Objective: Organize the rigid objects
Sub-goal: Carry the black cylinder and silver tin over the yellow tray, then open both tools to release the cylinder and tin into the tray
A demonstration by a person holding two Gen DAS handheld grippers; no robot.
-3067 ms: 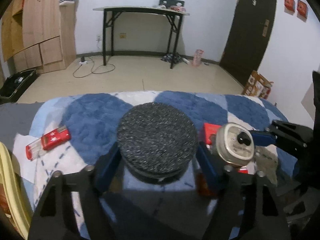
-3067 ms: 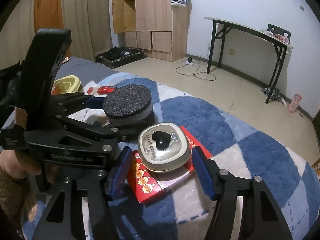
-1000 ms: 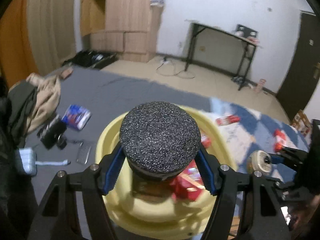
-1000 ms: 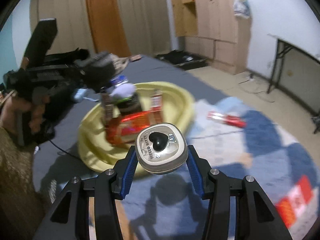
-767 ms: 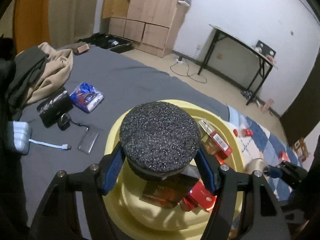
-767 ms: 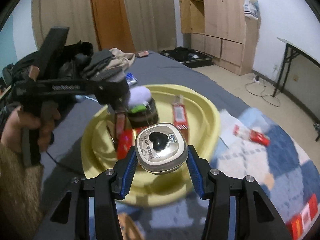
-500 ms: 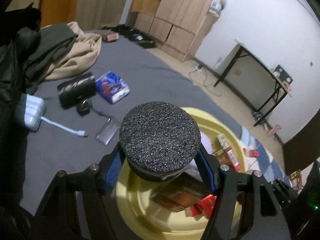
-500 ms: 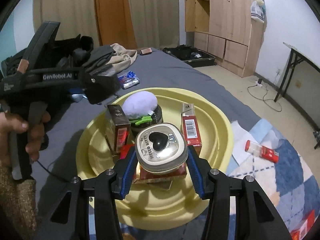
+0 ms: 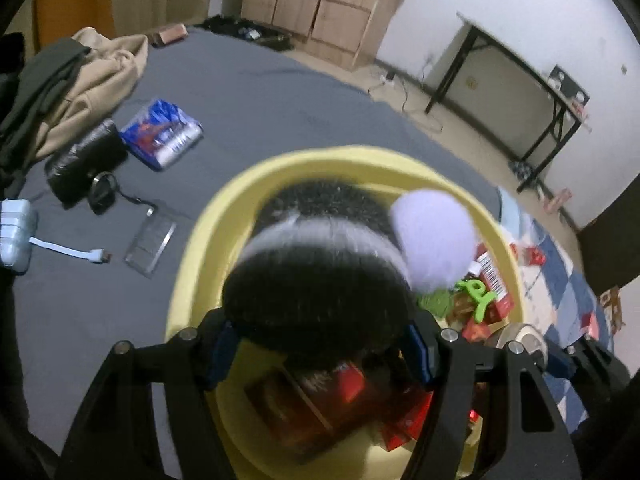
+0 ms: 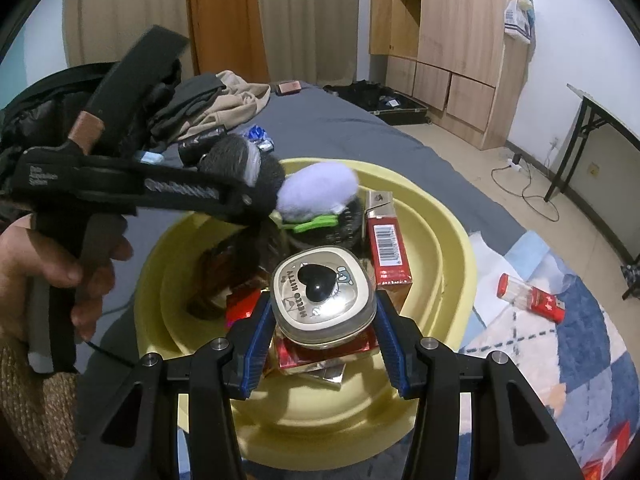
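My left fingers (image 9: 320, 344): clamped on the black-lidded jar (image 9: 316, 300), which shows blurred between them, held above the yellow basin (image 9: 200, 248).
My right fingers (image 10: 322, 340): closed on the Hello Kitty tin (image 10: 323, 296), gripping its two sides; the tin hangs over the near half of the basin.
Ahead of my fingers: the basin sits on the grey bed (image 9: 248, 92) and already holds red boxes (image 10: 386, 248), a lilac puff (image 10: 318, 190) and a green clip (image 10: 312, 223).
Step in hand: I judge both pieces are being carried in for placing.
Next move: lower each into a bare patch of basin floor, clear of the standing boxes, then part the fingers.
Left out: a red-capped tube (image 10: 528, 298) lies on the checked blanket to my right.
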